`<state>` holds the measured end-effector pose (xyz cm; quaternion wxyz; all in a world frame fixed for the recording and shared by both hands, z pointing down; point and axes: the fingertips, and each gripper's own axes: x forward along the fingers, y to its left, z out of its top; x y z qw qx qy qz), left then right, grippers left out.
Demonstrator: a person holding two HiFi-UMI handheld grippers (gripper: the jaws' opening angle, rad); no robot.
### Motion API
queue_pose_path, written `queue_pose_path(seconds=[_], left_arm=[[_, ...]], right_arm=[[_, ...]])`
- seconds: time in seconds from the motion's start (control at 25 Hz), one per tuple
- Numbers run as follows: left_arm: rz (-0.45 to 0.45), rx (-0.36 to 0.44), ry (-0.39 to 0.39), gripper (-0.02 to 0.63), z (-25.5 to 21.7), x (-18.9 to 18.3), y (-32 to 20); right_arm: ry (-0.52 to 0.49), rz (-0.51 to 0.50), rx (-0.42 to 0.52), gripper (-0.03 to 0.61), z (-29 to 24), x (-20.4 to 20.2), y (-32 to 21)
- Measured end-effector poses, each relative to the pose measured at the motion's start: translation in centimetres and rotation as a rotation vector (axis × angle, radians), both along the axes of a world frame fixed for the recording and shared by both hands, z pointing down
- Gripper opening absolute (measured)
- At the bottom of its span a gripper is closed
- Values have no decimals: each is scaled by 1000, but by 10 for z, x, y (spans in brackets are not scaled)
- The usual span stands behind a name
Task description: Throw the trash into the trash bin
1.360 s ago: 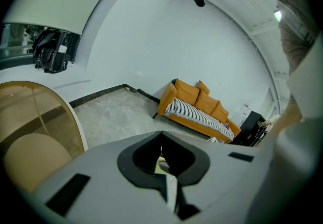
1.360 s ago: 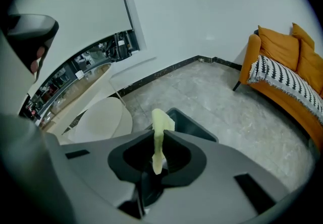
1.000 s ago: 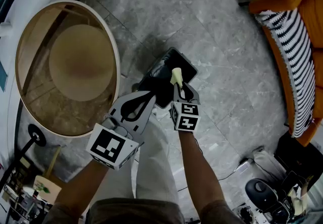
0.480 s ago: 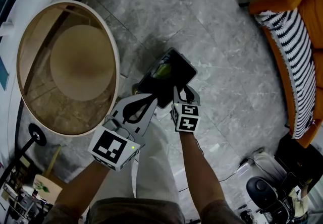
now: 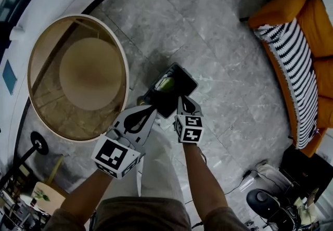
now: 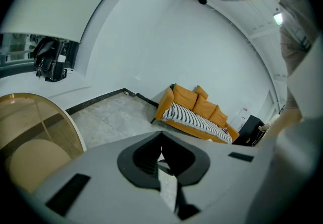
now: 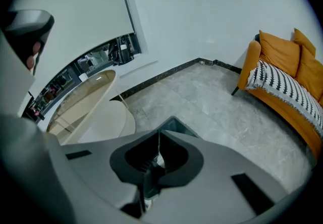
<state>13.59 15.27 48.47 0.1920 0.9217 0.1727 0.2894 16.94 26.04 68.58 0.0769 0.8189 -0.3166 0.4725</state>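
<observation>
Right gripper [image 5: 182,100] is sitting clenched. Its jaws have just been closing, with nothing between them. Left gripper [image 5: 154,108] is also pinched together and carrying nothing.

Trash [image 5: 165,83], a yellow-green lump, is lying inside the trash bin [image 5: 189,80], toward its far-left corner. From the right gripper's tips it is lying just ahead, slightly left and lower. The right gripper is the nearer one, hovering at the bin's near rim. The left is hanging beside the bin's near-left edge.

The lump's long axis is too small to call. The bin itself is running diagonally in the head view, near-left to far-right.

I'm reading the drop as done, so the next move is needing only clearance from the rim, not another grasp.

The bin is standing on grey marble-look floor tiles [image 5: 218,32]. A round glass table [image 5: 52,115] is sitting well to the left, and an orange sofa [image 5: 317,22] with a striped throw [image 5: 291,58] well to the right.
</observation>
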Motion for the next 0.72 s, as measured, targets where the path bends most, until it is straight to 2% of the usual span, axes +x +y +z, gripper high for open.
queue_pose_path(seconds=[0.36, 0.48, 0.72], left_arm=[[-85, 6, 19, 18, -94, -9, -35], [-117, 8, 44, 18, -132, -16, -50], [-177, 51, 127, 18, -222, -35, -92]], right_arm=[[32, -91, 111, 18, -113, 1, -60], [41, -125, 195, 18, -163, -2, -89], [112, -321, 398, 18, -303, -21, -157]])
